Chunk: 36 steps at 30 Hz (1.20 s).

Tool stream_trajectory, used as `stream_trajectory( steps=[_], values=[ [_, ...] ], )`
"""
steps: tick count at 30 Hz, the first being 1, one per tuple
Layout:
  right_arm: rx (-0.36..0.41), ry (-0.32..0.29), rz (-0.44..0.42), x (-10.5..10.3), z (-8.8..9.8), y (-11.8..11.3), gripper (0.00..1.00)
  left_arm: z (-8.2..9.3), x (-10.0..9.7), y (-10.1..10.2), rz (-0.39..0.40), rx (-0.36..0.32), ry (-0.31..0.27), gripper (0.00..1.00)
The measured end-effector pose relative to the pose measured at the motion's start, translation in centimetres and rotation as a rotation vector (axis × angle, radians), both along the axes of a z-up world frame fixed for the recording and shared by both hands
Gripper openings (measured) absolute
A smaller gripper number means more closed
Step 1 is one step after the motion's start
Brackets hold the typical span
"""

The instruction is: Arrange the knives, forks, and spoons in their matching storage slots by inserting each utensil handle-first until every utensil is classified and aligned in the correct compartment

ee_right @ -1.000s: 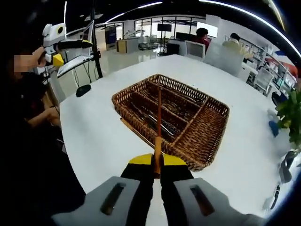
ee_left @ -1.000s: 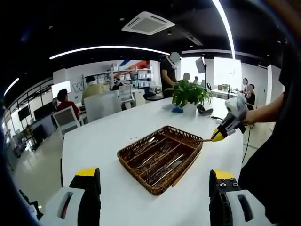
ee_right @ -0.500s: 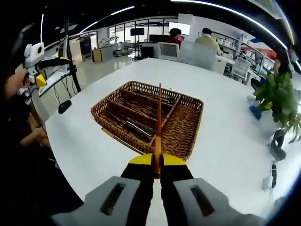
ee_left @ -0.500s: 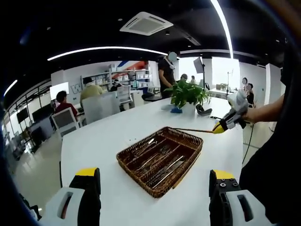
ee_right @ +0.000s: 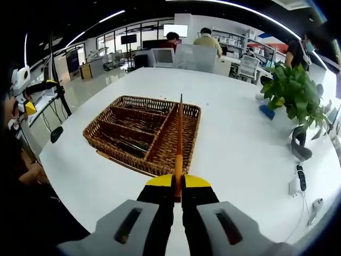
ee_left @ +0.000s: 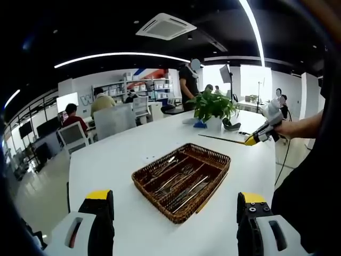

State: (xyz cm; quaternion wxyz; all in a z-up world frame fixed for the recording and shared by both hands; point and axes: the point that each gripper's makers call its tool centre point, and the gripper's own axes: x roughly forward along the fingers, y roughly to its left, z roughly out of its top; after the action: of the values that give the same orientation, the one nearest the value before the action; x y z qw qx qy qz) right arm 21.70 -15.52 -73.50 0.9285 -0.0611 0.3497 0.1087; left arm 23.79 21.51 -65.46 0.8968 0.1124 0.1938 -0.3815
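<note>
At the table's middle sits the wicker tray, cutlery lying in its long slots. My left gripper hangs with jaws spread, holding nothing. My right gripper is pinched on a slim wooden utensil, clear of the tray towards the plant. I judge I should match its slot first, then lower it along the divider.

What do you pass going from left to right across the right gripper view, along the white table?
Brown wicker cutlery basket → thin brown stick clamped in the right gripper → green leafy potted plant → white power strip at the table's right edge.
</note>
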Motion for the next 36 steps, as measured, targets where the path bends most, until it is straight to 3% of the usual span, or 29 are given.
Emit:
stream_trajectory(
  steps=[13,36],
  values=[
    [0.006,0.003,-0.012,1.2,0.0,0.3,0.02,0.0,-0.1,0.0,0.007,-0.004,-0.001,1.00],
    [0.023,0.037,-0.036,6.3,-1.3,0.3,0.02,-0.7,-0.7,-0.2,0.017,0.006,0.016,1.00]
  ],
)
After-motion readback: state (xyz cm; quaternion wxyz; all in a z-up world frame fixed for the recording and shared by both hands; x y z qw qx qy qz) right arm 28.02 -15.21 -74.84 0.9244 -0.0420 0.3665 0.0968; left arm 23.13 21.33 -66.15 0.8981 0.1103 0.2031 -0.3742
